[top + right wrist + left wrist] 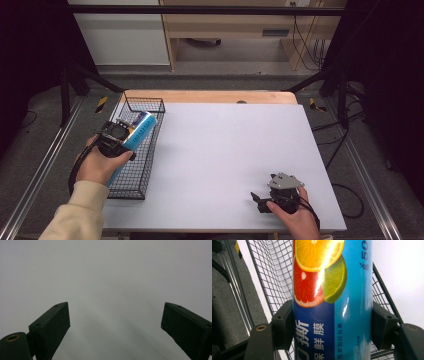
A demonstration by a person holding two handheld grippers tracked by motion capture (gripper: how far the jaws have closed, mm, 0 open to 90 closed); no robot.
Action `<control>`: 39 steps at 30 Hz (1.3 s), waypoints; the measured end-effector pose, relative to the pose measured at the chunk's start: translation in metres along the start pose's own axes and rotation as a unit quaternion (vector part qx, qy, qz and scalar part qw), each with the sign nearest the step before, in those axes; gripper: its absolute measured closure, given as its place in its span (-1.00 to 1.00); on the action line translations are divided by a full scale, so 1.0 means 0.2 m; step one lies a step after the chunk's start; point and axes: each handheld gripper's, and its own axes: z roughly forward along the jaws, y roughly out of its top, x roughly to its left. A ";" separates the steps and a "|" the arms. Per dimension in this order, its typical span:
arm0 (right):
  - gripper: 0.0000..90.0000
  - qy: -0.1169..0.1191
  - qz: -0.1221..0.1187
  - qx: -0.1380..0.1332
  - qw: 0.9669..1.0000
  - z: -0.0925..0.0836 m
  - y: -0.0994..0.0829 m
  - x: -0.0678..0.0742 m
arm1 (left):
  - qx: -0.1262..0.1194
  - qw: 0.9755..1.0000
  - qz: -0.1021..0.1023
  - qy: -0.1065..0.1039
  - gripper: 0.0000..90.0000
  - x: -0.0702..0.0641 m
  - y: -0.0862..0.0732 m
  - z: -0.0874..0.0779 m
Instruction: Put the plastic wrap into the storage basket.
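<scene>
L gripper (pixel 332 322) clamped on blue box (pixel 332 302) over wire basket (pixel 274 277); R gripper (pixel 115 322) wide apart, holding nothing.

So it's a long blue box of cling film (pixel 134 137), glossy, with an orange slice, a pink grapefruit slice and a lime printed on it, plus white Chinese lettering lower down on a darker blue band. It sits tilted over the black wire basket (pixel 150 107) at the table's left edge, far end pointing up and away, pinched across its width.
</scene>
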 end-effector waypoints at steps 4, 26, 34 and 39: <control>-0.80 0.000 0.001 0.000 1.000 0.00 0.00 0.00 | 0.004 1.000 -0.002 0.000 -0.29 0.00 0.00 0.02; -0.81 0.003 -0.002 0.005 1.000 0.00 0.00 0.00 | 0.031 0.999 -0.025 0.002 -0.29 0.05 0.01 0.11; -0.81 0.003 0.000 0.006 1.000 0.00 0.00 0.00 | 0.060 0.998 -0.014 0.009 -0.29 0.03 0.02 0.19; -0.81 0.005 -0.005 0.009 1.000 0.01 0.00 0.00 | 0.072 0.997 -0.004 0.014 -0.29 0.02 0.04 0.20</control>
